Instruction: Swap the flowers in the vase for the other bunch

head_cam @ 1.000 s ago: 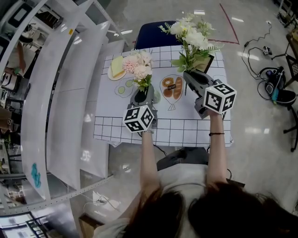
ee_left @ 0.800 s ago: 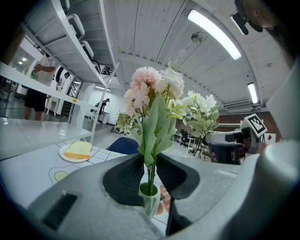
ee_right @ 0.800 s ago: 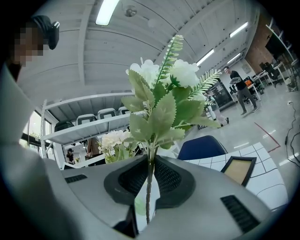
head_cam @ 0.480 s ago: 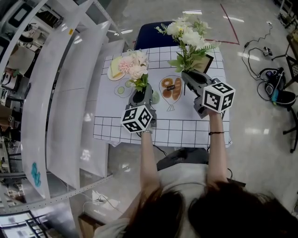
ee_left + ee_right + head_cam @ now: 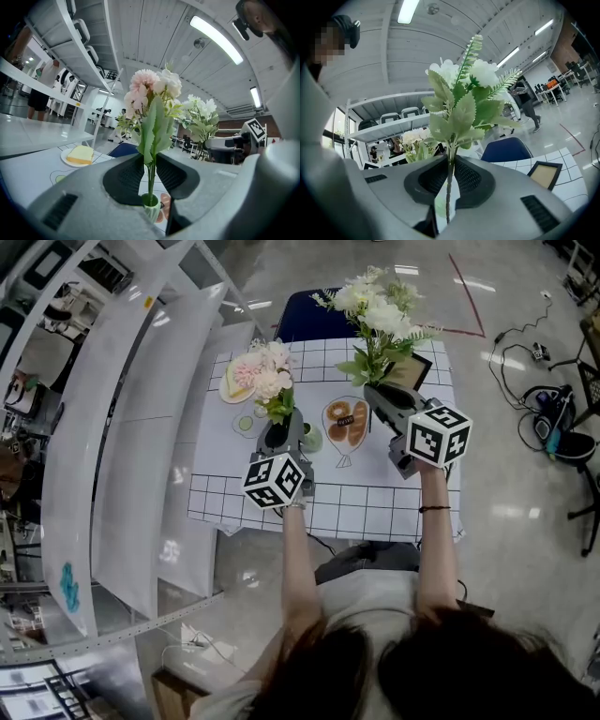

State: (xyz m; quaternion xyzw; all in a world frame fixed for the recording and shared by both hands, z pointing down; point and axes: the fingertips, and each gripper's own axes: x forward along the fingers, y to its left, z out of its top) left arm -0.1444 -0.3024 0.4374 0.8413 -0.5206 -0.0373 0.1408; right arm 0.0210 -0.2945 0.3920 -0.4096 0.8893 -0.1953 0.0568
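**Both claws gripping a flower bunch over the desk**

Left claw [image 5: 280, 433] is clamped on the stems of the pink bunch [image 5: 263, 371], at the centre left of the head view. In the left gripper view the jaws sit tight on the green stems of the pink bunch [image 5: 151, 89], left claw [image 5: 150, 174]. The stems run straight down to the mouth of the small green vase [image 5: 152, 209] at the bottom centre of that view, just under the jaws.

Right claw [image 5: 374, 393] is shut on the stem of the white bunch [image 5: 381, 311], upper centre right of the head view, held upright and apart from the pink one. In the right gripper view the thin stem is pinched between the pads, right claw [image 5: 448, 180], with the white bunch [image 5: 465, 96] above them and the stem end hanging free below.

The desk [image 5: 375, 504] has a white grid cloth. A plate [image 5: 231, 382] with a yellow slice is at its upper left, near the pink blooms. A picture frame [image 5: 413, 369] sits at the upper right behind the white bunch. A blue chair [image 5: 304, 317] is past the far edge
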